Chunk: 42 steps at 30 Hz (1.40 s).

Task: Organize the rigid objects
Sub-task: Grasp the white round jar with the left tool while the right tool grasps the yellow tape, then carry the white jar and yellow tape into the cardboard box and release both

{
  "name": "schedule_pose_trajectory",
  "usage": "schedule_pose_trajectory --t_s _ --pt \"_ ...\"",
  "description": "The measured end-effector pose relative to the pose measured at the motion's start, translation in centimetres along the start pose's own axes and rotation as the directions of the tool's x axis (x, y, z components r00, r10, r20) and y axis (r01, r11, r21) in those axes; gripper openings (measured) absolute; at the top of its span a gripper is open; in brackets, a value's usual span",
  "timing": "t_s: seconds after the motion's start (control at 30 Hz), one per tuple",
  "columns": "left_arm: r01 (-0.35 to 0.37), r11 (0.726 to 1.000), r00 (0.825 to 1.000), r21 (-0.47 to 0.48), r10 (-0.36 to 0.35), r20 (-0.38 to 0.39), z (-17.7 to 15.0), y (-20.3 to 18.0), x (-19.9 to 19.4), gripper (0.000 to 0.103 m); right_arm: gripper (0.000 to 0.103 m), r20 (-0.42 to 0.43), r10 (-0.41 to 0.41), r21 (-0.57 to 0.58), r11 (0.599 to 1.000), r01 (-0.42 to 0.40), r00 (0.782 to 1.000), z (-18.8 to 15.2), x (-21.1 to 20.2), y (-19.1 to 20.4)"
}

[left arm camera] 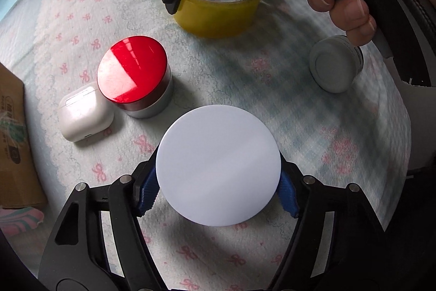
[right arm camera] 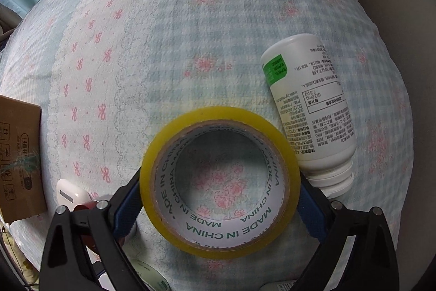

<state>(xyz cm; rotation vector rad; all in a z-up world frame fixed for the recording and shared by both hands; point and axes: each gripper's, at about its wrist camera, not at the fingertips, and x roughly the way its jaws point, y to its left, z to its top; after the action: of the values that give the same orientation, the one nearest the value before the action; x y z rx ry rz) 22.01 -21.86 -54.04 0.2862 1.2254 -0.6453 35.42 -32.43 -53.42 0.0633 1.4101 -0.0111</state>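
Soft quilted bedspread point(left arm camera: 245, 78), pale blue check with pink bows and flowers, carries everything.

Left claw point(left arm camera: 218, 191): my blue pads sit against both sides of a round, flat-topped white lid or disc point(left arm camera: 218, 165), matte, unmarked. Pads look to be touching its rim; I read this as clamped on it. Its underside is hidden.

Right claw point(right arm camera: 220, 194): straddles a roll of clear yellowish packing tape point(right arm camera: 220, 182) lying flat, cardboard core printed "MADE IN CHINA" in green. Blue pads are at the roll's outer wall on both sides; whether they press or merely flank it I cannot tell. My right hand point(left arm camera: 340, 7) shows on the handle in the left view.

Other items:
- white plastic bottle point(right arm camera: 313, 122), green label patch, fine print, lying on its side, touching the tape roll's right edge.
- round tin with glossy red lid and silver wall point(left arm camera: 136, 72), upright.
- white glossy earbud case point(left arm camera: 84, 116), touching the red tin.
- small grey-white round jar point(left arm camera: 336, 63), tipped on its side.
- brown cardboard box point(right arm camera: 19, 154) at the left edge.
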Motion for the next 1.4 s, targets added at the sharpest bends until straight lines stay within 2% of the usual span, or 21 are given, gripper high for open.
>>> schedule_pose_trajectory --t_s 0.27,0.47,0.7,0.9,1.03,1.27,1.4 --pt "-0.001 1.0 1.0 -0.014 0.001 -0.004 -0.9 0.2 -0.8 0.069 0.096 0.014 0.001 0.006 1.0 -0.001 1.0 -0.4 0.4 0.2" --pt "-0.012 1.0 1.0 -0.028 0.012 0.019 -1.6 0.3 -2.3 0.069 0.096 0.043 0.022 0.008 1.0 -0.023 0.999 -1.8 -2.0 0.9" --pt "-0.042 0.997 0.997 -0.063 0.046 0.067 -2.1 0.5 -6.5 0.069 0.096 0.09 0.041 0.002 0.999 -0.041 0.995 -3.0 -6.9 1.0" --pt "-0.066 0.988 0.99 -0.138 0.082 0.115 -2.1 0.3 -12.9 0.069 0.096 0.143 0.056 -0.017 0.998 -0.054 0.988 -4.4 -13.4 1.8" --pt "-0.077 0.972 0.981 -0.222 0.114 0.159 -2.4 0.8 -18.4 0.069 0.096 0.187 0.065 -0.046 0.997 -0.057 0.98 -5.5 -18.9 2.9" --pt "-0.089 0.921 0.962 -0.378 0.178 0.206 -3.1 3.1 -28.9 0.069 0.096 0.263 0.121 -0.091 0.991 -0.1 0.957 -7.8 -28.2 5.3" --pt "-0.1 0.89 0.95 -0.445 0.218 0.223 -3.8 5.7 -33.5 0.069 0.096 0.287 0.132 -0.141 0.985 -0.094 0.949 -9.8 -31.6 7.7"
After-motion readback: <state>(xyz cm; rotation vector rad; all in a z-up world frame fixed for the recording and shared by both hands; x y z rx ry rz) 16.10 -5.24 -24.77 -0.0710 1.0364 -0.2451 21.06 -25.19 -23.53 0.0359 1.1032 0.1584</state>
